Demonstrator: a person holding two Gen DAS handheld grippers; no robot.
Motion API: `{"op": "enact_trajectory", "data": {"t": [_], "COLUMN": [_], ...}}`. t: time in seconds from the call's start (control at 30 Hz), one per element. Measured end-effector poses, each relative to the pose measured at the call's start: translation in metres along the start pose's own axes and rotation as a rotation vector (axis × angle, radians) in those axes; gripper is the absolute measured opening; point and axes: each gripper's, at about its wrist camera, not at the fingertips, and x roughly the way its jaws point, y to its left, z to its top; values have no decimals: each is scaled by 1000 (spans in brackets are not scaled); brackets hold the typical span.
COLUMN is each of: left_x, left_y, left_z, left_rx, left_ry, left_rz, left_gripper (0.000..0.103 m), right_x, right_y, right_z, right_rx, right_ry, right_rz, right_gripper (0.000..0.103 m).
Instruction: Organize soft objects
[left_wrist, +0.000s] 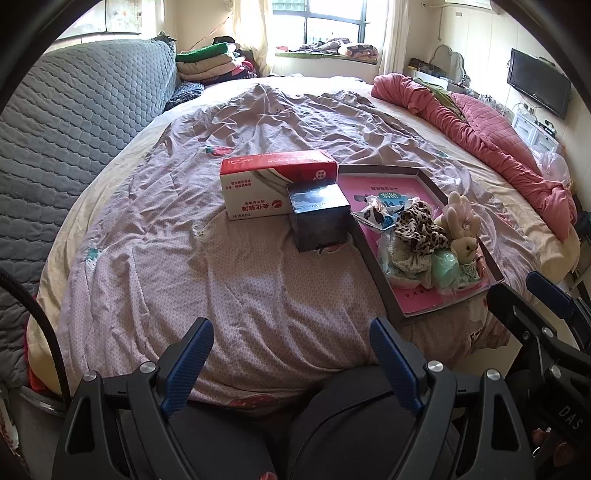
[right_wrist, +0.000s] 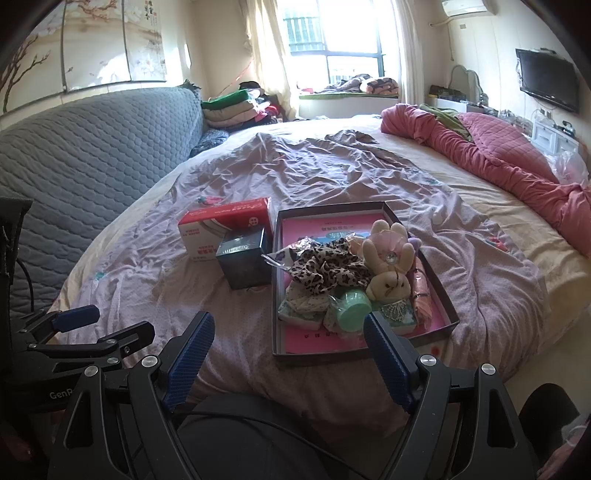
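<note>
Bed first: a round mattress under a wrinkled lilac quilt, which makes a soft, uneven base, so whatever you set there tilts a little. A shallow dark-walled tray with a pink floor lies near your edge; its long axis runs away from you toward the window, and its low walls seem meant to keep loose items corralled. A red-and-white carton lies just left of it, long side across your view, with a dark cube box against its front.

Soft things are heaped in the tray's near half: a leopard-print scrunchie, a plush rabbit lying head toward you, a mint-green round piece, and small fabric bundles. A folded pink umbrella lies along the right wall, parallel to the tray's length.

Your left gripper and right gripper hang short of the bed's edge, jaws spread wide, holding nothing. That fits either a heap awaiting sorting or one just gathered.
</note>
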Motion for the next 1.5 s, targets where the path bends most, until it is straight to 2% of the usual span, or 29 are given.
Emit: {"op": "enact_trajectory", "data": {"t": [1.5], "left_x": [0], "left_y": [4], "left_z": [-1], "left_rx": [1], "left_ry": [2], "left_rz": [13], "left_gripper": [86], "right_x": [-1], "right_y": [-1], "right_z": [-1], "right_rx": [0], "right_ry": [-4], "right_rz": [-11], "right_gripper": [84]}}
